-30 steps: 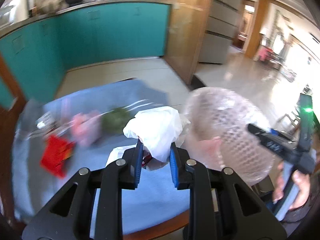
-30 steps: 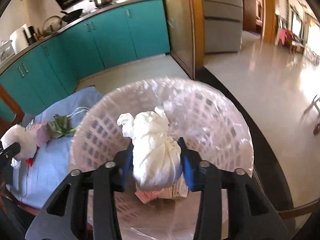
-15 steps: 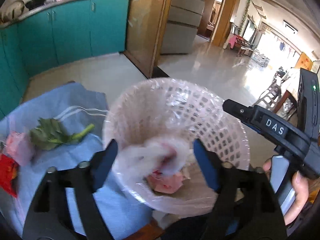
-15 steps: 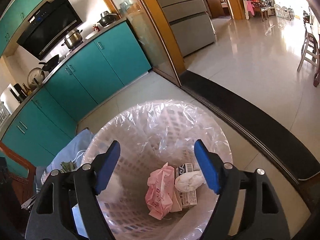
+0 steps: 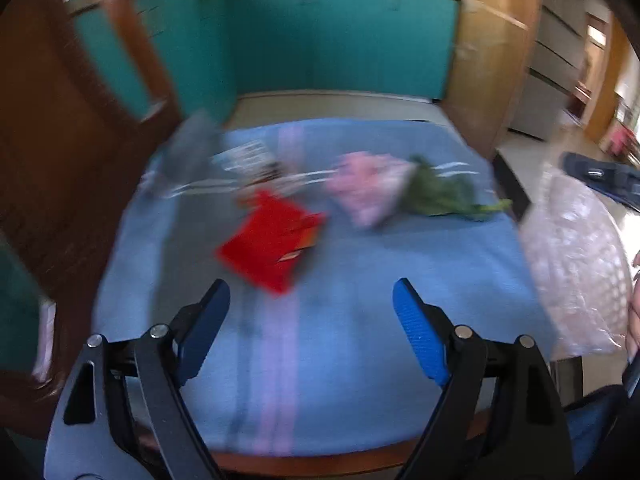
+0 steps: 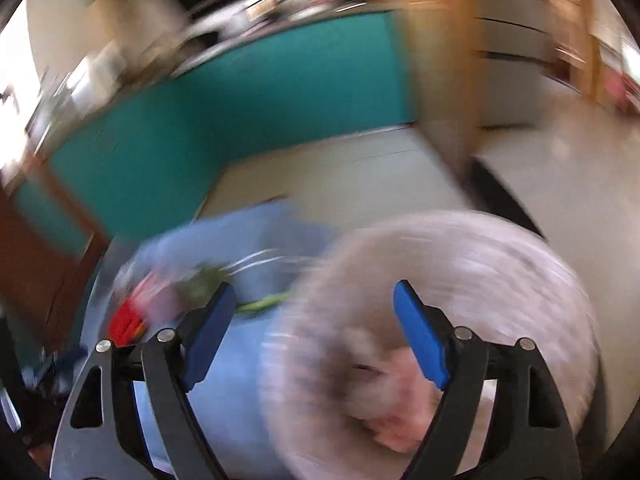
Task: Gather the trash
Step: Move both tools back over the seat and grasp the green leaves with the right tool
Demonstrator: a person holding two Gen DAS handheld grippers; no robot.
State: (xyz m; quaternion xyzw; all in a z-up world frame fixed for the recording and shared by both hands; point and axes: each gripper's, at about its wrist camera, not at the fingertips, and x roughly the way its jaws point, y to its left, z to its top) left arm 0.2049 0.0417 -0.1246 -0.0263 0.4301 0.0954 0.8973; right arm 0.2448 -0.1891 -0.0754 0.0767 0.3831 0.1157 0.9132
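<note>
My left gripper (image 5: 312, 312) is open and empty above the near part of a table with a blue cloth (image 5: 360, 280). On the cloth lie a red wrapper (image 5: 272, 244), a pink crumpled bag (image 5: 368, 188), green leaves (image 5: 444, 196) and blurred clear wrappers (image 5: 240, 164) at the far left. A bag-lined white basket (image 5: 576, 272) stands off the table's right edge. My right gripper (image 6: 312, 316) is open and empty above the basket (image 6: 460, 320), which holds pink and white trash (image 6: 396, 392). Both views are blurred.
Teal kitchen cabinets (image 5: 320, 36) stand behind the table. A brown wooden chair back (image 5: 72, 128) is at the table's left. A wooden partition (image 5: 488, 60) and pale tiled floor (image 6: 340, 168) lie to the right. The other gripper's tip (image 5: 600, 180) shows at the right edge.
Both grippers opened and dropped their white bundles into the basket. My left gripper then swung left, back over the table. My right gripper is moving fast near the basket.
</note>
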